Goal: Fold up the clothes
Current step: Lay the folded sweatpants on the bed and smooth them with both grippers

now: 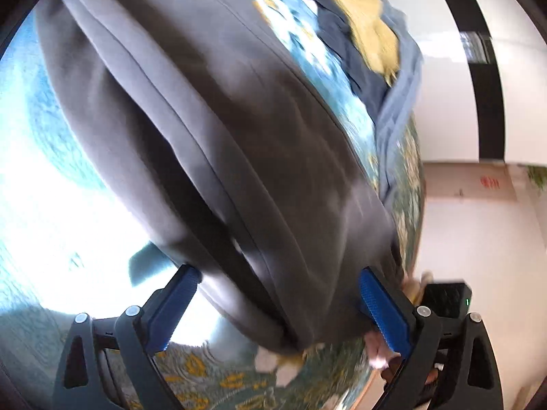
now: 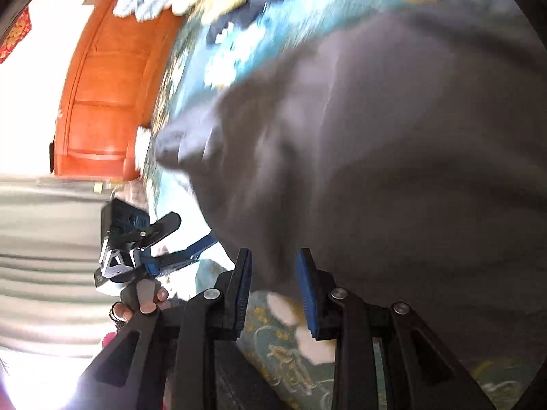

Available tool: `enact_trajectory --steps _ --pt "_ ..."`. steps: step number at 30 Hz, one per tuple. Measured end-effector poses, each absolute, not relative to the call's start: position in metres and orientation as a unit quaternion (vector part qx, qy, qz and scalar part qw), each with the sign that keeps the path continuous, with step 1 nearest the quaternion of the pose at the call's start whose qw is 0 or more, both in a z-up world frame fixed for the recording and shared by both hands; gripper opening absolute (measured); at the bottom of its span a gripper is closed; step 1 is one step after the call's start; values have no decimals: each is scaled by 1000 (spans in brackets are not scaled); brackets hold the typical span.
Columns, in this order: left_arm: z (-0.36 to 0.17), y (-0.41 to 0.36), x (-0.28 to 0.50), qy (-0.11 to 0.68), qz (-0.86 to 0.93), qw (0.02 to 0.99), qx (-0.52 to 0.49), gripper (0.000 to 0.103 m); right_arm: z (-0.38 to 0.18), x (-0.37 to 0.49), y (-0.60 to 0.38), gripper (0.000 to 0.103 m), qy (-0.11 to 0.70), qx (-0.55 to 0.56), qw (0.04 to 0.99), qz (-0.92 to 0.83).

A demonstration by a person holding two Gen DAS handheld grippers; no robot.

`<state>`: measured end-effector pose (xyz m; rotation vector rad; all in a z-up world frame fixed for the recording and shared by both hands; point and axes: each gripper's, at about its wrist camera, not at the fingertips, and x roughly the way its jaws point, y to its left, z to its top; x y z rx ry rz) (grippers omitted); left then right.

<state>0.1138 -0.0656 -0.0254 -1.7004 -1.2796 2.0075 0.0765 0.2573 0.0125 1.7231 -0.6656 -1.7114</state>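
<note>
Looking down on a grey garment [image 1: 239, 136] lying spread over a bed [image 2: 290, 358] covered in a teal bedspread with yellow and white flowers. Holding the left hand-held gripper [image 1: 282, 304] with its blue pads far apart, one on either side of the garment's near end, the cloth lying loose between them and neither pad pressing on it. Keeping the right hand-held gripper [image 2: 275, 290] nearly closed, its pads only a little apart and a thick fold of the grey cloth filling the gap at their tips, so gripping the garment by that edge, though motion blur is softening the outline there. Pointing both tools down at a slant toward the bed, side by side at the same end of the garment. Seeing, from the right wrist camera, a hand [image 2: 136, 307] wrapped around the handle of the left tool, near the edge of the bed. Showing several long seams and folds running the length of the grey cloth in the left wrist view. Leaving a pile of other clothes at the far end of the bed, well apart from the grey one: a yellow piece [image 1: 369, 17], a dark blue piece [image 1: 342, 44] and a light blue piece [image 1: 400, 102]. Catching an orange-brown wooden panel [image 2: 102, 85] beside the bed.
</note>
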Motion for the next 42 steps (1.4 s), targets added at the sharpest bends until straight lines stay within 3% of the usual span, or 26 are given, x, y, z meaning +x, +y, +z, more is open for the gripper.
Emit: enact_trajectory --steps 2,7,15,23,25,27,32,36,42 --pt "-24 -65 110 -434 688 98 -574 95 15 71 275 28 -264 642 283 -662" --pt "-17 -58 104 -417 702 65 -573 71 13 68 313 28 -287 631 227 -684" --pt "5 -90 122 -438 716 50 -541 70 7 70 321 28 -300 630 210 -685" --pt "-25 -70 107 -420 686 30 -594 70 9 66 307 28 -295 631 223 -682" --pt "-23 -69 108 -424 688 30 -589 59 8 68 312 28 -295 632 218 -682" --pt "-21 -68 107 -423 690 28 -587 36 6 70 316 28 -298 633 213 -682" --pt "-12 -64 111 -403 709 24 -577 14 10 69 318 28 -291 630 210 -689" --pt "-5 -69 118 -403 718 21 -567 6 24 68 328 28 -280 608 196 -717" --pt "-4 -82 140 -410 714 21 -567 6 38 73 352 28 -286 581 153 -747"
